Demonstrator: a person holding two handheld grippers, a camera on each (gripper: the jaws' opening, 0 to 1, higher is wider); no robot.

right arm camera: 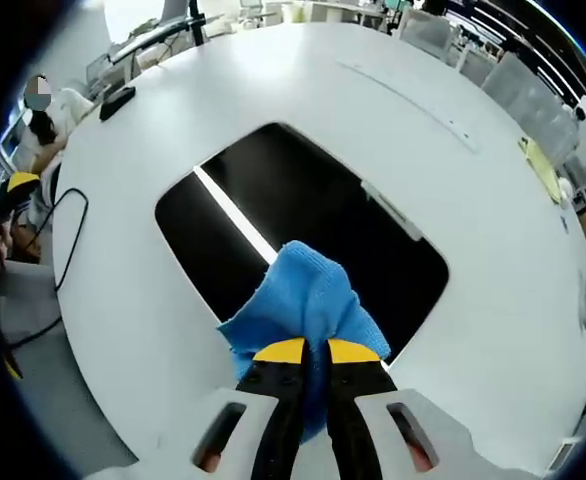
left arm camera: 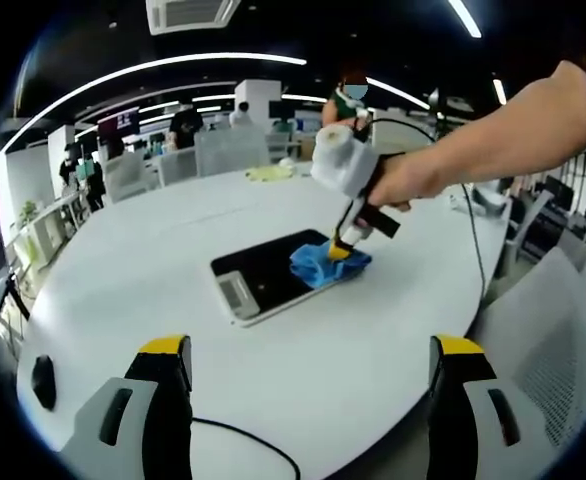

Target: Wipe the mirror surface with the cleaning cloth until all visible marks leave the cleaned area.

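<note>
At frame centre, the blue cloth (right arm camera: pixel 305 300) is being pinched by the right gripper (right arm camera: pixel 316 352) against the mirror (right arm camera: pixel 303 200); the left gripper (left arm camera: pixel 311 352) is being held spread.

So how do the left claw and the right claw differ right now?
The left claw is open, its yellow-tipped jaws wide apart and holding nothing; the right claw is shut on the blue cloth. The left claw hangs back above the near edge of the white table, while the right claw presses the blue cloth onto one end of the mirror. Both have yellow tips.
</note>
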